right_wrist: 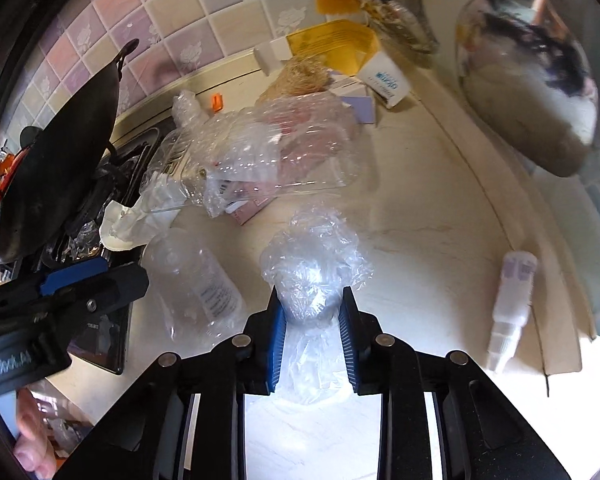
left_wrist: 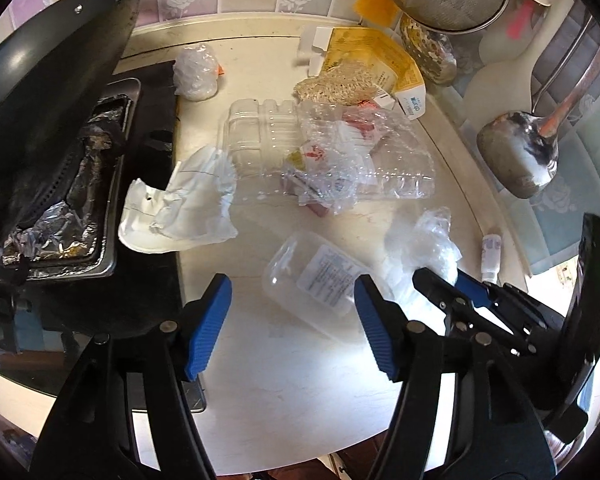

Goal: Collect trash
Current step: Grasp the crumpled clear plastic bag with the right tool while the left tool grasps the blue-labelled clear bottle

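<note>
Right tongs (right_wrist: 312, 320) clamped on crumpled clear plastic wrap (right_wrist: 314, 264); left tongs (left_wrist: 292, 320) open, empty; bottle label (left_wrist: 332, 276) unreadable.

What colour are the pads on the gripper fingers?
Blue, ribbed pads; clearest in the left wrist view.

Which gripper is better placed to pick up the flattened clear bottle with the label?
Left. The left gripper is open just before the flattened clear bottle, while the right gripper is already shut on a crumpled plastic bag.
</note>
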Demonstrator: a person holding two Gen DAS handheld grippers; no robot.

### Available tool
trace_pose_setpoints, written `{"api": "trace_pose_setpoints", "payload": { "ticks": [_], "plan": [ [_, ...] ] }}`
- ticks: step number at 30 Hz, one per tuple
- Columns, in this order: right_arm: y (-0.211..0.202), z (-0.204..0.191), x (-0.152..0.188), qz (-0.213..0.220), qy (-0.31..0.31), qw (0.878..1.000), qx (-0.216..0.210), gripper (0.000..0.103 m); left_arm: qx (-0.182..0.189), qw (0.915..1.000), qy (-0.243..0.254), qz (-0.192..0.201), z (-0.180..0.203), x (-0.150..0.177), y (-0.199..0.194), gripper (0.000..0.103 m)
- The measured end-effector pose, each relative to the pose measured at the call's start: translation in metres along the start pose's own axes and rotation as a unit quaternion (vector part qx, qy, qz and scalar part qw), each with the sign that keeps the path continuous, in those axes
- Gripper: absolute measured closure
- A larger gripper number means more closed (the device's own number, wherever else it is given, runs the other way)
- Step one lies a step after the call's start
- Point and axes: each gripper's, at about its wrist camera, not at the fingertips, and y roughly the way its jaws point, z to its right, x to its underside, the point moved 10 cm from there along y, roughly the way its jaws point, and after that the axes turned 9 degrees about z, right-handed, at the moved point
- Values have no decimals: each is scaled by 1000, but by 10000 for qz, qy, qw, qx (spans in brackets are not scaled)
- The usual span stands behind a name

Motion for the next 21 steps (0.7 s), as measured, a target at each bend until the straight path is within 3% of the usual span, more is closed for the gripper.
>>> {"api": "trace_pose_setpoints", "payload": {
  "ticks": [11, 21],
  "plan": [
    [-6, 12, 15, -8, 107, 9999, 50, 79, 78, 9989, -181, -434, 8, 16, 24, 39],
    [-6, 5, 38, -53, 17, 9999, 114, 79, -176, 9972, -494, -536, 4, 58, 37, 38]
  ]
}}
